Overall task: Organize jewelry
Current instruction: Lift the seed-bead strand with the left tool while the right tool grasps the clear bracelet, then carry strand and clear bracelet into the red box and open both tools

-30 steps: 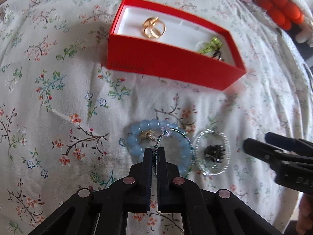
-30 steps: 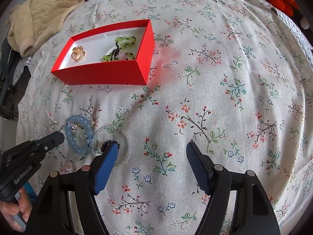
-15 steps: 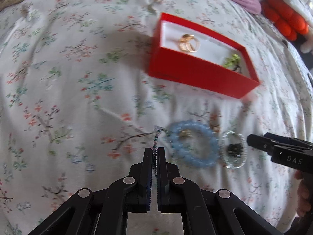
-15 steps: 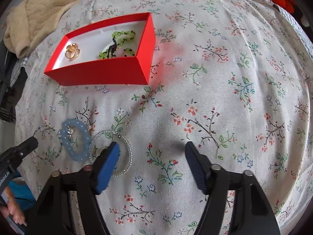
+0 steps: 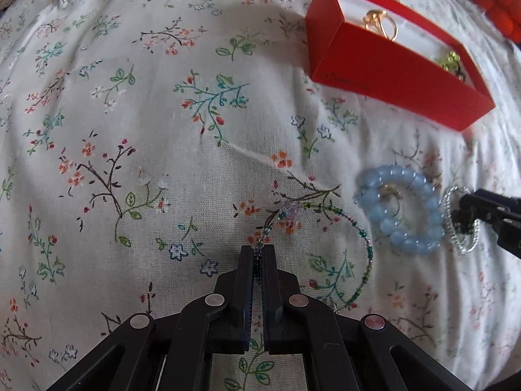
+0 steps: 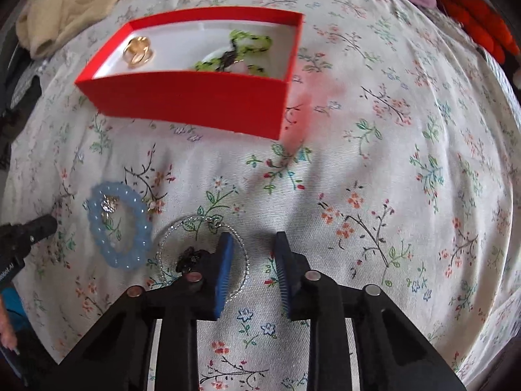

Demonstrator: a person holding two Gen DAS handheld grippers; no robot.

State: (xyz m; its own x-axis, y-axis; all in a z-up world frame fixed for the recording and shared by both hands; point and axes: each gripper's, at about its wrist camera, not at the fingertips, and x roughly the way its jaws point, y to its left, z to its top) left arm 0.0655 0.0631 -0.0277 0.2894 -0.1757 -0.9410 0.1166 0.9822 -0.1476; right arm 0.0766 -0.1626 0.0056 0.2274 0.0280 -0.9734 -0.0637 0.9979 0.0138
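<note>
jewelry sorting is mid-pick: your left gripper [image 5: 258,257] pinches the thin green seed-bead bracelet [image 5: 358,234] on the floral cloth [image 5: 162,130]. next, lift it into the red box [image 6: 195,97]. your right gripper [image 6: 252,244] stands apart over the clear beaded loop [image 6: 169,234], beside the chunky blue bracelet [image 6: 143,228].

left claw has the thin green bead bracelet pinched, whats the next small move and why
Probably lift the left claw and carry the green bead bracelet toward the red box. The claw is shut on the strand while its loop lies on the floral cloth, and the box, holding gold rings, sits open ahead to the right.
</note>
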